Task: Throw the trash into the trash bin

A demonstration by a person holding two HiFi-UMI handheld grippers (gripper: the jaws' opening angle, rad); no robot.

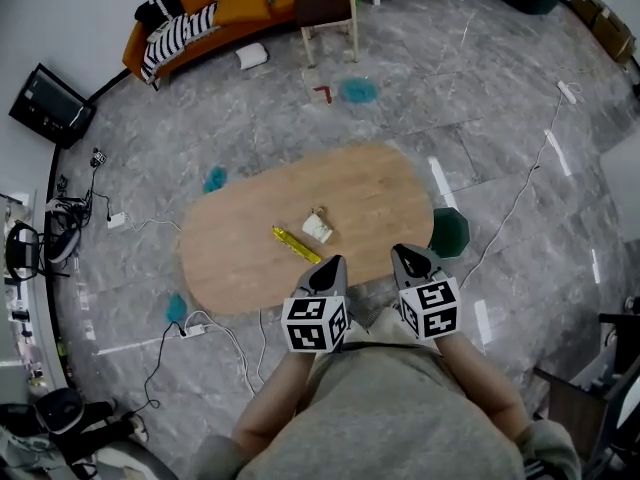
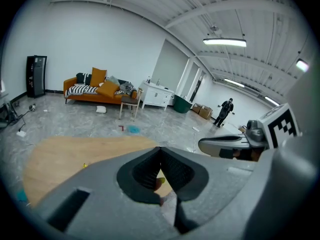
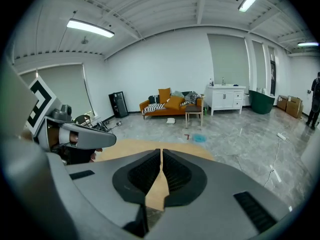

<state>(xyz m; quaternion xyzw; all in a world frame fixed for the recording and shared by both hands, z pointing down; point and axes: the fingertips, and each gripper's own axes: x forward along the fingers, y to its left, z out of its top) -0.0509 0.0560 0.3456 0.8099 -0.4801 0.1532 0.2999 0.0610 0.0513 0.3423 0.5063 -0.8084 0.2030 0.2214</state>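
Observation:
On the oval wooden table [image 1: 380, 193] lie a yellow wrapper [image 1: 296, 245] and a crumpled white paper [image 1: 318, 227]. A dark green trash bin [image 1: 449, 232] stands on the floor by the table's right end. My left gripper [image 1: 333, 262] hovers over the table's near edge, just right of the wrapper, jaws shut and empty. My right gripper [image 1: 404, 252] is beside it, near the bin, also shut with nothing held. In the left gripper view the jaws [image 2: 160, 149] meet over the table [image 2: 75, 156]. The right gripper view shows its jaws [image 3: 161, 152] closed too.
Teal scraps [image 1: 358, 90] [image 1: 214, 179] [image 1: 177, 308] and a small red piece [image 1: 322, 93] lie on the grey floor. An orange sofa [image 1: 230, 13] and a wooden chair [image 1: 325, 13] stand beyond the table. Cables [image 1: 235, 343] and a power strip [image 1: 193, 329] run along the floor.

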